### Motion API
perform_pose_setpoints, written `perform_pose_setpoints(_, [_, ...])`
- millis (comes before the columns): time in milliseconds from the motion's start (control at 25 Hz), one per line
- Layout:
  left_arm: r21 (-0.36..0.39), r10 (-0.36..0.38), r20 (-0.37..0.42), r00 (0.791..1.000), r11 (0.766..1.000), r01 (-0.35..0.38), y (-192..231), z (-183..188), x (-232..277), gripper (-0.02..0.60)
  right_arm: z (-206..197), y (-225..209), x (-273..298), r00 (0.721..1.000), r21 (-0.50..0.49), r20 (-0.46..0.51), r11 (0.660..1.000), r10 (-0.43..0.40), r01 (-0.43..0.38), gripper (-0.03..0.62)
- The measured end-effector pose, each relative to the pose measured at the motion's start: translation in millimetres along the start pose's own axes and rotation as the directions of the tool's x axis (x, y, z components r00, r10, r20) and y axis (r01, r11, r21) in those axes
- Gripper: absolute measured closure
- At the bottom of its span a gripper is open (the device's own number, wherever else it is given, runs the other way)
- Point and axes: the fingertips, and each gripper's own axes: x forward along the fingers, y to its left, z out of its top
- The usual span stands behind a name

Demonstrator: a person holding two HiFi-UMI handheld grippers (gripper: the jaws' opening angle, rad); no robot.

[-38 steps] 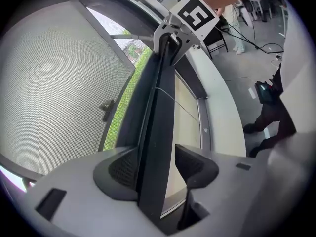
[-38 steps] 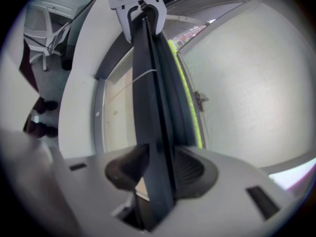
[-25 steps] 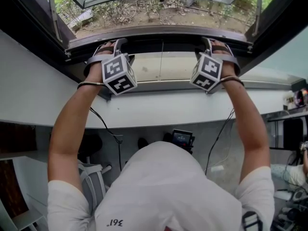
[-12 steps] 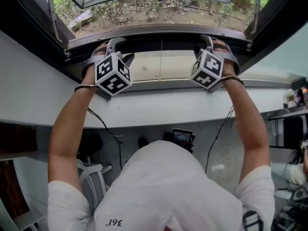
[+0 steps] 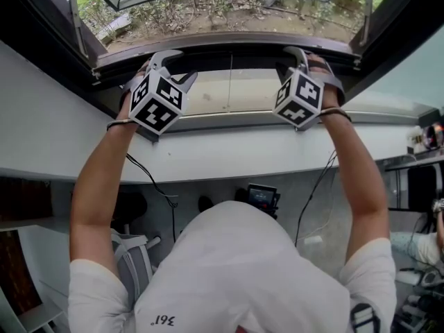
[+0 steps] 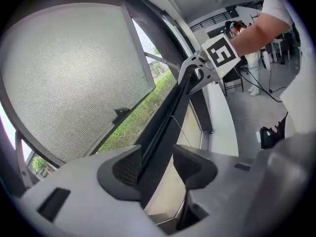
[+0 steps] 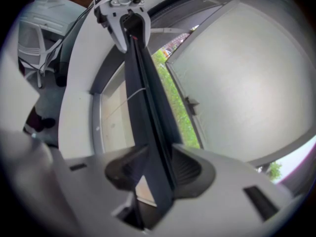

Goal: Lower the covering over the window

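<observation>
Dark rail (image 6: 168,117) in both jaws
Right gripper (image 7: 154,171) clamps it; left gripper (image 6: 157,168), jaws just closing, leaves a gap.

The rail (image 6: 160,127) is dark, matt and smooth-faced. Beyond it hangs fine grey woven mesh (image 6: 74,83). The right gripper's (image 7: 158,166) fingers (image 7: 190,169) are dull grey plastic, ribbed inside. The sill (image 5: 208,159) is smooth and white.

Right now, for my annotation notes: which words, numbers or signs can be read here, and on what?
"361°", upside down, on the back of the person's white shirt.
Marker cubes: black-and-white square patterns, no words.
Small screen under the sill: too small to read.
</observation>
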Motion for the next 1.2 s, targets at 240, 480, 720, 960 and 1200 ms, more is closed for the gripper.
perform_pose_setpoints(240, [-0.056, -0.008, 0.034, 0.999, 0.998, 0.01, 0, 6, -5, 0.382, -1, -1, -6, 1.0, 0.032, 0.003, 0.999, 0.005, -0.005, 0.441])
perform_pose_setpoints(480, [-0.078, 0.003, 0.052, 0.999, 0.997, 0.001, 2, 12, -10, 0.387, 3, -4, -11, 1.0, 0.056, 0.016, 0.998, -0.005, 0.004, 0.441])
perform_pose_setpoints(720, [-0.092, 0.008, 0.083, 0.997, 0.996, 0.0, 2, 23, -17, 0.387, 11, -8, -17, 0.999, 0.076, 0.034, 0.997, -0.015, 0.012, 0.441])
perform_pose_setpoints(960, [-0.147, 0.019, 0.129, 0.991, 0.989, 0.0, 7, 38, -28, 0.388, 23, -15, -27, 0.997, 0.129, 0.073, 0.992, -0.021, 0.012, 0.447])
perform_pose_setpoints(1200, [-0.213, 0.041, 0.174, 0.984, 0.977, -0.003, 14, 50, -40, 0.388, 36, -26, -42, 0.992, 0.208, 0.118, 0.978, -0.035, 0.01, 0.456])
